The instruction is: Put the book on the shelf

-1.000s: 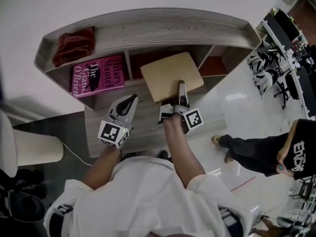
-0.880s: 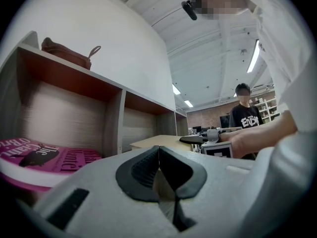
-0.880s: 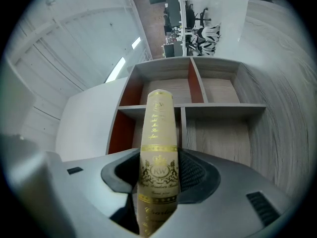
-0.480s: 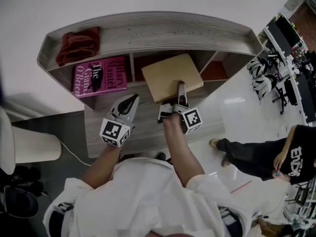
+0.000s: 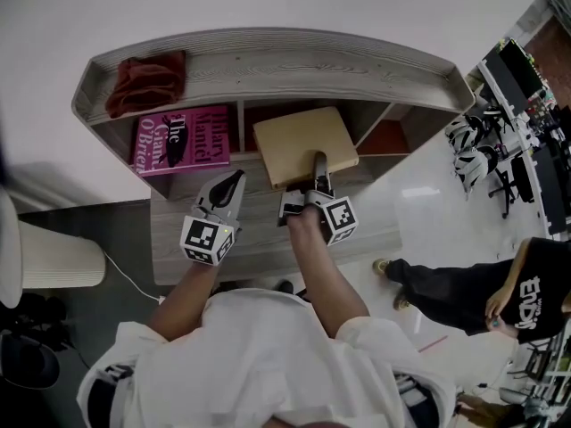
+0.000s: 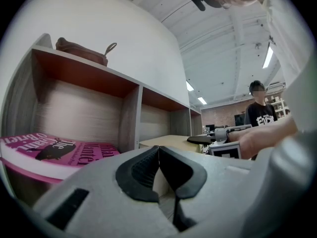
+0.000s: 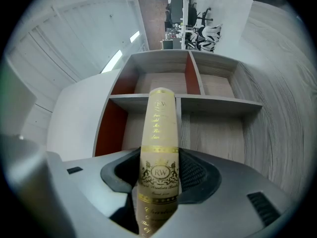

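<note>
Head view, book (image 5: 294,139) clamped in R gripper (image 5: 318,163)

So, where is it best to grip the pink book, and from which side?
Grip the pink book by its near edge, coming level from the open front and pinching it top and bottom: it lies flat in the left compartment, walled behind and beside.

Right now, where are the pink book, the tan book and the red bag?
pink book (image 5: 178,141): head view, middle of its cover.
tan book (image 5: 299,141): head view, middle of its cover.
red bag (image 5: 147,80): head view, its middle fold.
</note>
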Motion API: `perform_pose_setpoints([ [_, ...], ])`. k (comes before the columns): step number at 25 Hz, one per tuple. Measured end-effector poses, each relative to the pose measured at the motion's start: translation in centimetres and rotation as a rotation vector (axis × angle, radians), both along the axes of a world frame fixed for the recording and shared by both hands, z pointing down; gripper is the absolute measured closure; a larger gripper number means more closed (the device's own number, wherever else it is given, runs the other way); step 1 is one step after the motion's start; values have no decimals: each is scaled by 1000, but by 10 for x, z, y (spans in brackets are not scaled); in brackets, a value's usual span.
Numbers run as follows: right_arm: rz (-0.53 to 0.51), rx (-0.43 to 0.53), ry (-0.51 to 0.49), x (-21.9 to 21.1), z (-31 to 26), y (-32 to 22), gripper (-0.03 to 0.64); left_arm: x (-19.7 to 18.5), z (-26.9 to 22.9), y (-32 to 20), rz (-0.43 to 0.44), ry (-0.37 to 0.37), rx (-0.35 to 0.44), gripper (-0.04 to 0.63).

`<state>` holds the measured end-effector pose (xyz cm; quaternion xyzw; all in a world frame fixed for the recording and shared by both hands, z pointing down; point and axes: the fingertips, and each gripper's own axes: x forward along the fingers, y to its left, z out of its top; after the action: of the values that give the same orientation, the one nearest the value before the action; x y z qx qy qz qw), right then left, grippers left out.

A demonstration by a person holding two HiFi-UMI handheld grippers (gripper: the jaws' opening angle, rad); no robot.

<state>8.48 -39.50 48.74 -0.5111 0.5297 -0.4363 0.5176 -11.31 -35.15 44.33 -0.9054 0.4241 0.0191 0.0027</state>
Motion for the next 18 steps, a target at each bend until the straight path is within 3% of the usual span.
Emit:
perform_pose_setpoints([
  [6, -62, -21, 56, -10, -1, 4, 417, 2, 1, 3, 5, 10, -7, 578],
  [14, -168, -63, -1, -33, 10, 5, 417, 7, 0, 8, 8, 17, -7, 578],
  [18, -204, -74, 19, -35, 11, 6, 417, 7, 0, 9, 7, 17, -5, 578],
])
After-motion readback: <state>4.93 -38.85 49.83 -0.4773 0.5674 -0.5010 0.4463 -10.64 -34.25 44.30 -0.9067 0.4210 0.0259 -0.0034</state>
